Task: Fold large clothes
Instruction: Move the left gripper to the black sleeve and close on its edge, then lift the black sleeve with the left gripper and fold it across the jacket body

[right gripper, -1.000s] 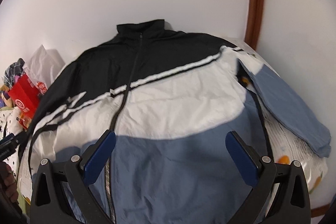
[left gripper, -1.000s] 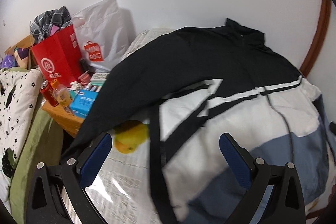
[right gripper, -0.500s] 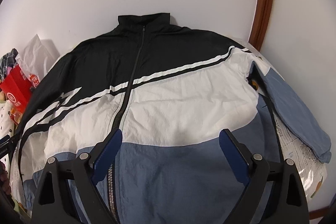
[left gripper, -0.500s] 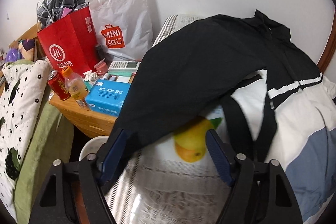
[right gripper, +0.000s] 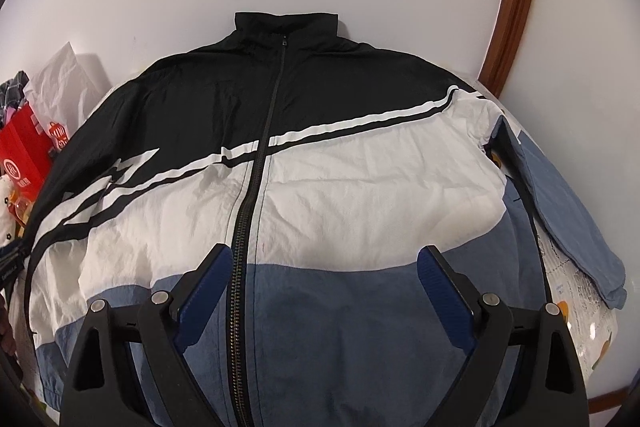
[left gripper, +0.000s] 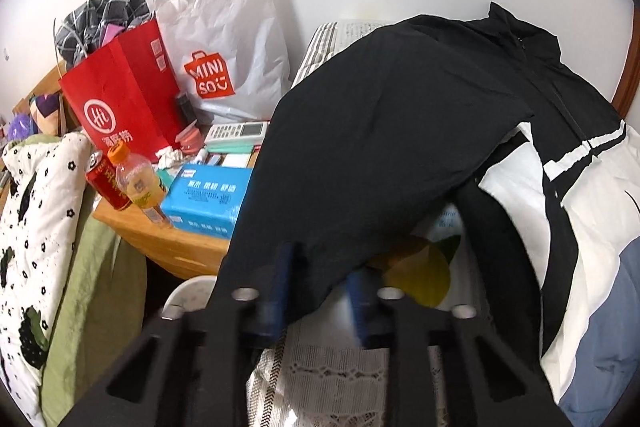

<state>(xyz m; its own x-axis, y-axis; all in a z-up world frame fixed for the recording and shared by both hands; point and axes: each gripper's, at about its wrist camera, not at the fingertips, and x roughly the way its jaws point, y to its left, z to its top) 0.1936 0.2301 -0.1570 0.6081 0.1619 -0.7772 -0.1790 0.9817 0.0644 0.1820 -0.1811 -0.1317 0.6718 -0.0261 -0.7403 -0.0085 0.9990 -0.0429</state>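
Observation:
A black, white and blue zip jacket [right gripper: 320, 187] lies face up on the bed, collar toward the wall. Its black left sleeve [left gripper: 360, 155] hangs over the bed's left edge. My left gripper [left gripper: 320, 279] has its jaws closing around the lower end of that sleeve; the blue pads are blurred and a narrow gap still shows. My right gripper [right gripper: 324, 287] is open and empty above the jacket's blue hem, straddling the zip. The blue right sleeve [right gripper: 560, 211] lies along the bed's right side.
A wooden bedside table [left gripper: 168, 239] left of the bed holds a red bag [left gripper: 120, 99], a white Miniso bag [left gripper: 224, 55], a blue tissue box [left gripper: 204, 199], a bottle and a can. A flower-print quilt [left gripper: 32, 227] lies at far left. White wall behind.
My left gripper has swung left and down to the black sleeve's end and its jaws have narrowed from wide open. My right gripper has lowered slightly toward the jacket.

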